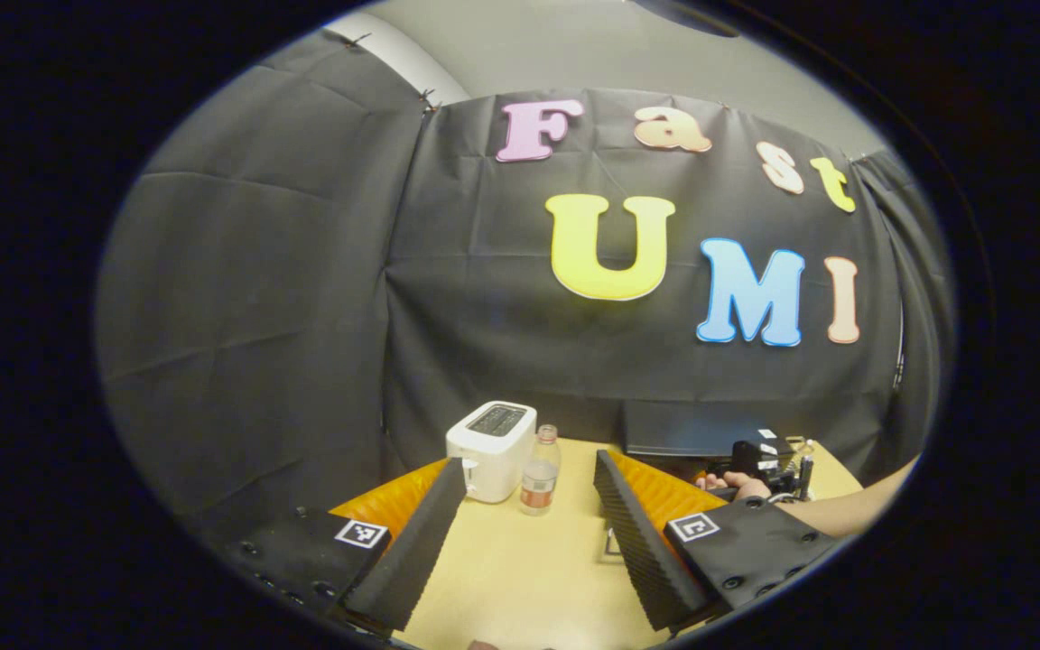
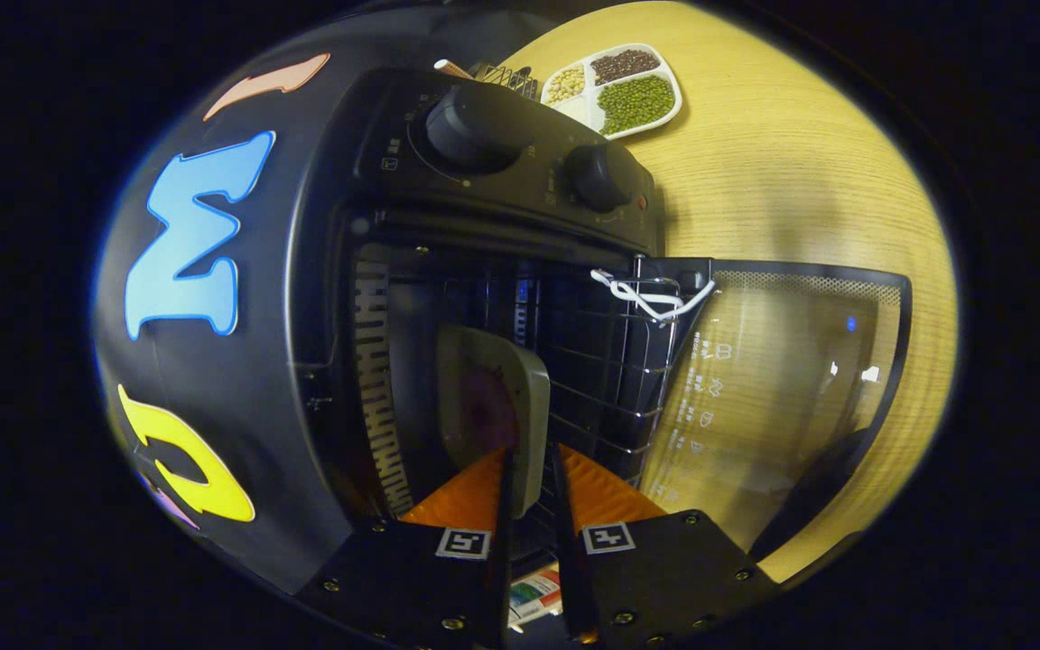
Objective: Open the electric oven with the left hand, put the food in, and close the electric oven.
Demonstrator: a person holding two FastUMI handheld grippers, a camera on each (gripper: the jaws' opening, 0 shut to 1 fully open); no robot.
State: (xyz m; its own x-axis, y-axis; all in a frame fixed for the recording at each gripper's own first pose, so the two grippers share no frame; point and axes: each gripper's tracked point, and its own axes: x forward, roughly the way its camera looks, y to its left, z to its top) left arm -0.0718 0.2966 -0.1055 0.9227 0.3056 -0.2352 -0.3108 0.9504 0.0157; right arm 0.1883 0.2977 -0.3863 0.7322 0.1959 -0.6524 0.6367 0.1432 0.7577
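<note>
Presently, the right gripper view is rolled on its side, so the electric oven (image 2: 448, 271) appears turned, its two control knobs (image 2: 475, 131) at the top of the picture. The oven door (image 2: 782, 397) is swung fully open; its glass panel reaches away from the oven mouth over the wooden table (image 2: 800, 162), long axis running straight out from the oven. The right gripper (image 2: 531, 492) is clamped on the edge of a pale plate (image 2: 497, 397). The plate sits inside the oven mouth, against the wire rack (image 2: 601, 379), its face toward the oven's ribbed side wall. Beyond the knobs lies a divided tray (image 2: 615, 86) of beans. In the left gripper view, the left gripper (image 1: 529, 533) stands wide apart over the table (image 1: 520, 578), empty. Ahead of it stand a white toaster (image 1: 491, 447) and a bottle (image 1: 540, 471), touching or nearly so
</note>
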